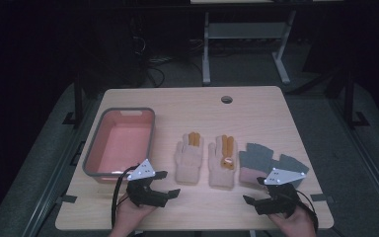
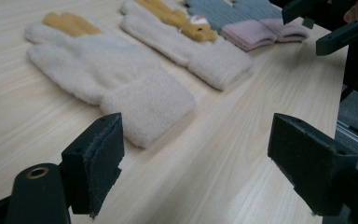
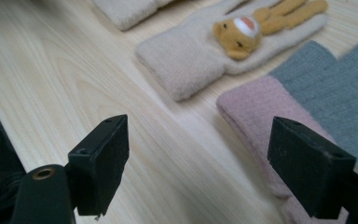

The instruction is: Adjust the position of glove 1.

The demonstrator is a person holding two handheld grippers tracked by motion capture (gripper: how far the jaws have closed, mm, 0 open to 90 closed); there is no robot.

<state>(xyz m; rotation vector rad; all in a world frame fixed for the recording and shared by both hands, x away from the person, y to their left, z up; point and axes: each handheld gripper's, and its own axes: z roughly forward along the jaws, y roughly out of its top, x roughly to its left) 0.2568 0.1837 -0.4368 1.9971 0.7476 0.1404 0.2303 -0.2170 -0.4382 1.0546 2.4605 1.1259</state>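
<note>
High view: four gloves, cream pair (image 1: 189, 157) and grey pair (image 1: 272, 162), lie on the table (image 1: 256, 113), pink bin (image 1: 120, 140) empty, nothing done; left gripper view: left gripper (image 2: 196, 163) spread, empty, near the cream cuff; right gripper view: right gripper (image 3: 198, 163) spread beside the grey glove's pink cuff (image 3: 261, 116).

Both grippers' fingers (image 2: 98, 158) wide apart, empty.

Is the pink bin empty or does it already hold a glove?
Empty: the pink bin shows only its bare bottom in the high view, nothing inside.
</note>
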